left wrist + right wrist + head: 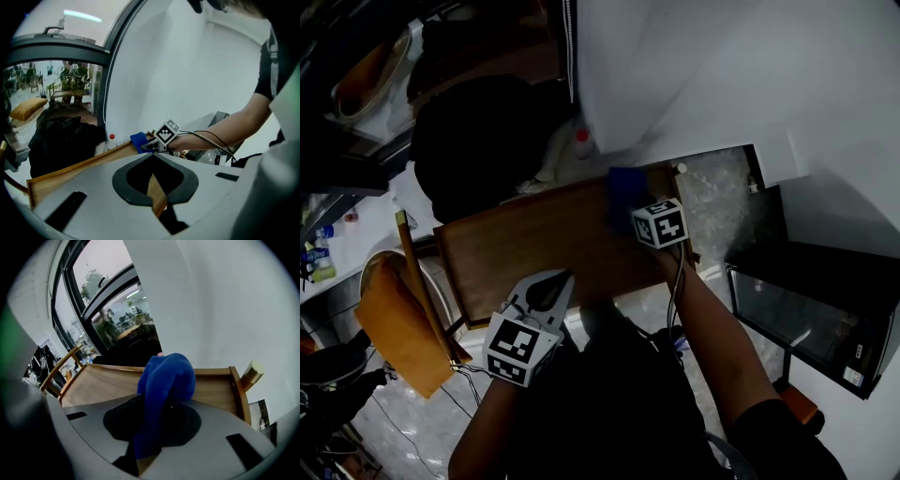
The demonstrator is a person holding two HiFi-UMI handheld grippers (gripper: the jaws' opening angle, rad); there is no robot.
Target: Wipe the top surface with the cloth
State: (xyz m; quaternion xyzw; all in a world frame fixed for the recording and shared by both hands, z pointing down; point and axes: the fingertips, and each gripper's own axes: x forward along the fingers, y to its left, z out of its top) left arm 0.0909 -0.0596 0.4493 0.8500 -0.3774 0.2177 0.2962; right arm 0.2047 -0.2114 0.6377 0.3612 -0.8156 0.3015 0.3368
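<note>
We have our right gripper (167,403) clamped on the blue cloth (164,376). The cloth bulges out past the jaws and sits on the wooden top (534,248) near its far right corner. Our left gripper (152,157) hangs over the near rim, jaws together on nothing.
</note>
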